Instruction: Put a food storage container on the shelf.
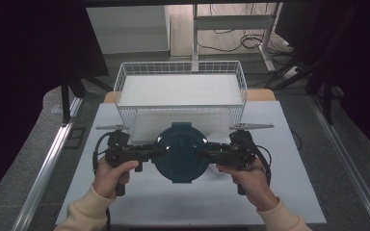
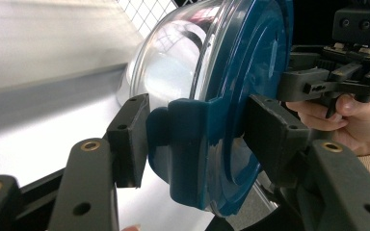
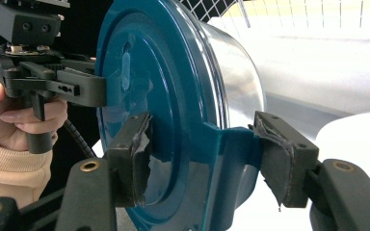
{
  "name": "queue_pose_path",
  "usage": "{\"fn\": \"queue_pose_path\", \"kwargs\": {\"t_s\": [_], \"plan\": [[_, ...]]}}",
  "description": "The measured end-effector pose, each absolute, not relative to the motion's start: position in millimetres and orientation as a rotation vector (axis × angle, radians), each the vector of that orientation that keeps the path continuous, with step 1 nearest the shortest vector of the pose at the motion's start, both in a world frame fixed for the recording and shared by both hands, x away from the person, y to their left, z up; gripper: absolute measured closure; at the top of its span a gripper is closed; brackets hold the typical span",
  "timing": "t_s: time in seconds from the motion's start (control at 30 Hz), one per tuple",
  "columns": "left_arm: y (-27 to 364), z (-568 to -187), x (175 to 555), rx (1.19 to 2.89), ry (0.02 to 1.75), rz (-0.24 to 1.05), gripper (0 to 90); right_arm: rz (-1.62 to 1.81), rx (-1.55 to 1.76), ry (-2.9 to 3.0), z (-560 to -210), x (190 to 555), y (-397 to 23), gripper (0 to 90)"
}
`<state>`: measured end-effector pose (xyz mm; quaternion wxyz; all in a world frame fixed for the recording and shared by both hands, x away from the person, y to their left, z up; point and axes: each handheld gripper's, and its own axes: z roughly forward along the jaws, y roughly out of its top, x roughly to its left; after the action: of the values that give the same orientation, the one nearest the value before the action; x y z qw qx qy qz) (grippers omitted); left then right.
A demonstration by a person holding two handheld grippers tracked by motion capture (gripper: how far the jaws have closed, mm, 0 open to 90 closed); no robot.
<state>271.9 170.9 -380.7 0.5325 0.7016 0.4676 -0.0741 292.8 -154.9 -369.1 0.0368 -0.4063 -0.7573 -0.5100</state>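
Note:
A round clear container (image 1: 180, 151) with a dark teal lid is held between both grippers, in front of the wire basket. My left gripper (image 1: 161, 152) is shut on the lid's left side clip; its pads clamp the teal clip (image 2: 192, 144) and lid rim, with the clear bowl (image 2: 173, 62) beyond. My right gripper (image 1: 201, 154) is shut on the opposite clip; one pad presses the lid's top face and the other the teal clip (image 3: 226, 159). Each gripper view also shows the other gripper across the lid, the right gripper (image 2: 313, 84) and the left gripper (image 3: 84, 89).
A white wire basket (image 1: 180, 65) with a white liner stands at the back of the white table (image 1: 279, 192), just beyond the container. A white rounded thing (image 3: 351, 139) lies on the table under the right gripper. Dark curtains flank the table.

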Motion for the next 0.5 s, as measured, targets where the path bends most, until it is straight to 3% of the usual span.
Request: {"fn": "queue_pose_path", "kwargs": {"t_s": [0.5], "plan": [[174.7,-357.1,288.6,1.665,1.104,-0.149,43.8,-1.585,-1.21,-2.344,-345.6,312.5,-151.6,40.1]]}}
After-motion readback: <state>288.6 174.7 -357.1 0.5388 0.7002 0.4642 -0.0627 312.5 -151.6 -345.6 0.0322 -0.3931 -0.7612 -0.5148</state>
